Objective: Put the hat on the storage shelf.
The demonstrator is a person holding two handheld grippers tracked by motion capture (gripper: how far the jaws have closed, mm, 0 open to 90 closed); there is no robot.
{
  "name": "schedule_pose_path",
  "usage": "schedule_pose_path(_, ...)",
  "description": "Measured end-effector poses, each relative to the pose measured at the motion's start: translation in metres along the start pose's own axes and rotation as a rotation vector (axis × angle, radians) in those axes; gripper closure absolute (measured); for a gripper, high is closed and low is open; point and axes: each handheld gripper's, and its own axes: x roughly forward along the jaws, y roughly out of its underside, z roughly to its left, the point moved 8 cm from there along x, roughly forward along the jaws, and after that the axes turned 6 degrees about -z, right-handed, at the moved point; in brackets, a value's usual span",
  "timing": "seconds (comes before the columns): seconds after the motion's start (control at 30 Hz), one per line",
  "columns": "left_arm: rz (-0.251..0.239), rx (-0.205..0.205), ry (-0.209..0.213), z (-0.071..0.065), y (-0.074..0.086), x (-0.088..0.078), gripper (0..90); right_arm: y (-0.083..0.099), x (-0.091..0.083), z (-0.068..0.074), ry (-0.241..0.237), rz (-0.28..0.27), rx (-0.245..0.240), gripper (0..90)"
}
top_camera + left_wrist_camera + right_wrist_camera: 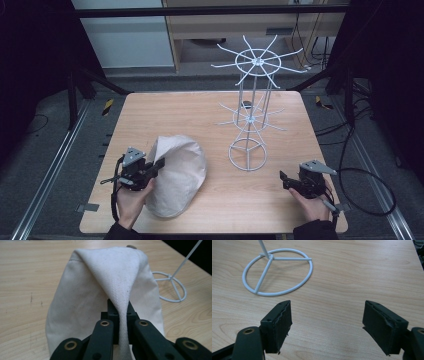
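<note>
Black jaws of the left gripper [120, 315] are pressed together on a pinched fold of the cream-white cloth cap [110, 277], the fabric running up between them into a raised ridge. Beneath everything lies the light wooden table [165, 110], the largest thing here. On its far right stands the tall white wire rack [255, 100], with a ring base, a slim stem and two tiers of spokes fanning out; its ring base [278, 272] sits just beyond the right gripper. Next in size, the cloth cap [180, 175] lies on the near left of the table, its left edge lifted where the left gripper [159, 164] pinches it, the rest spread on the wood. Smaller again, the right gripper [283, 179] rests at the near right, well apart from the cap; its jaws stand spread wide over bare wood, with nothing between them [327, 325].
</note>
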Motion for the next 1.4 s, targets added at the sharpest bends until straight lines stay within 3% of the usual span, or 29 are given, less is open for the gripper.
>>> schedule_pose_path(0.73, -0.324, 0.036, 0.082, -0.015, -0.057, -0.073, 88.7, -0.001, -0.001, -0.002, 0.006, -0.023, -0.005, 22.3)
schedule_pose_path(0.93, -0.395, 0.03, 0.105, -0.018, -0.07, -0.089, 88.7, -0.001, 0.0, -0.001, 0.0, -0.024, -0.01, 22.0)
schedule_pose_path(1.1, -0.437, 0.005, 0.13, -0.018, -0.081, -0.094, 88.7, -0.001, -0.001, -0.001, 0.002, -0.028, -0.012, 21.8)
schedule_pose_path(1.3, -0.499, 0.006, 0.153, -0.02, -0.098, -0.098, 88.8, -0.001, -0.001, 0.0, 0.008, -0.029, -0.026, 21.6)
schedule_pose_path(1.4, -0.54, -0.025, 0.173, -0.02, -0.108, -0.098, 88.8, -0.001, -0.001, -0.001, 0.008, -0.031, -0.03, 21.6)
